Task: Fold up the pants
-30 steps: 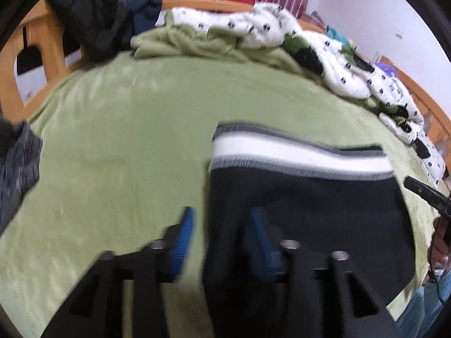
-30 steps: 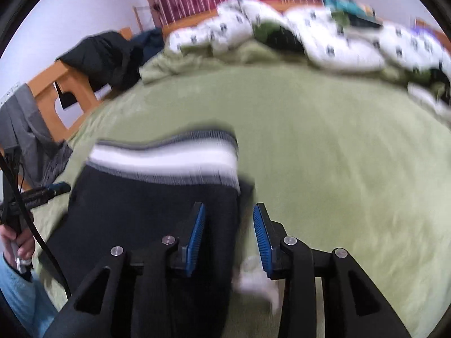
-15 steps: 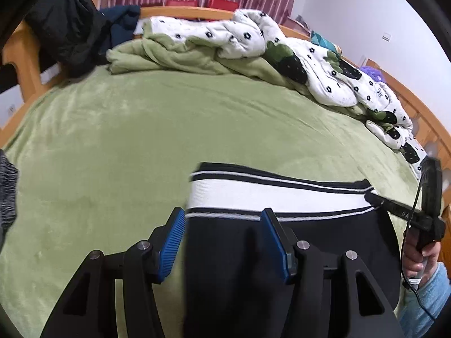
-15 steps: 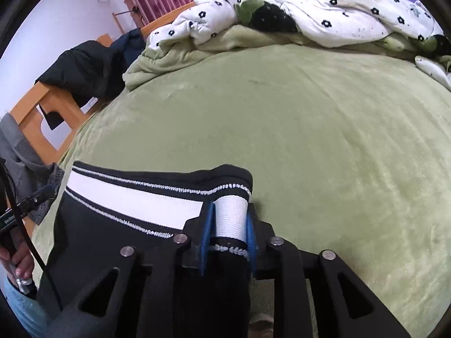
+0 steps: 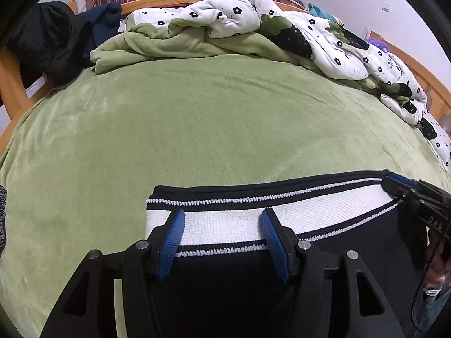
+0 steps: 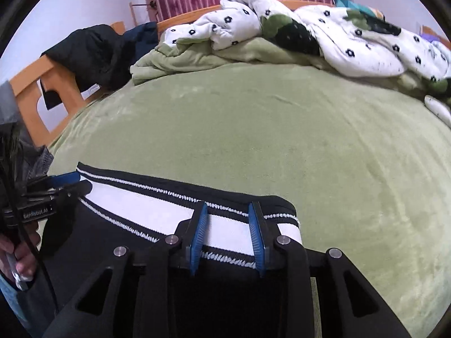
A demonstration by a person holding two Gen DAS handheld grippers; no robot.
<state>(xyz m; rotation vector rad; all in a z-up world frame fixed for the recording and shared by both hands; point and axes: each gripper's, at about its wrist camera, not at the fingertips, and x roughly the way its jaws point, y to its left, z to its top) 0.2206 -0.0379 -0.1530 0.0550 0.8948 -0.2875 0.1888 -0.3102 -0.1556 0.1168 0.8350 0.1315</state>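
Note:
Black pants (image 5: 231,276) with a white striped waistband (image 5: 222,226) lie folded on the green bed cover (image 5: 197,129); they also show in the right wrist view (image 6: 157,217). My left gripper (image 5: 222,225) is open, its blue pads astride the waistband's left part. My right gripper (image 6: 228,222) is open over the waistband's right end, its pads apart with the band between them. Each gripper shows at the edge of the other's view: the right gripper (image 5: 406,191) at the band's right end, the left gripper (image 6: 64,186) at its left end.
A crumpled white flowered quilt (image 5: 282,25) and a green blanket (image 5: 169,45) pile along the far side of the bed. Dark clothes (image 6: 95,53) hang on the wooden bed frame (image 6: 31,95) at the left. Grey cloth (image 6: 17,146) lies at the left edge.
My right gripper, shut on the waistband's right end half a second ago, has opened. Both grippers have moved forward along the pants to the waistband. The pants lie still and sharp.

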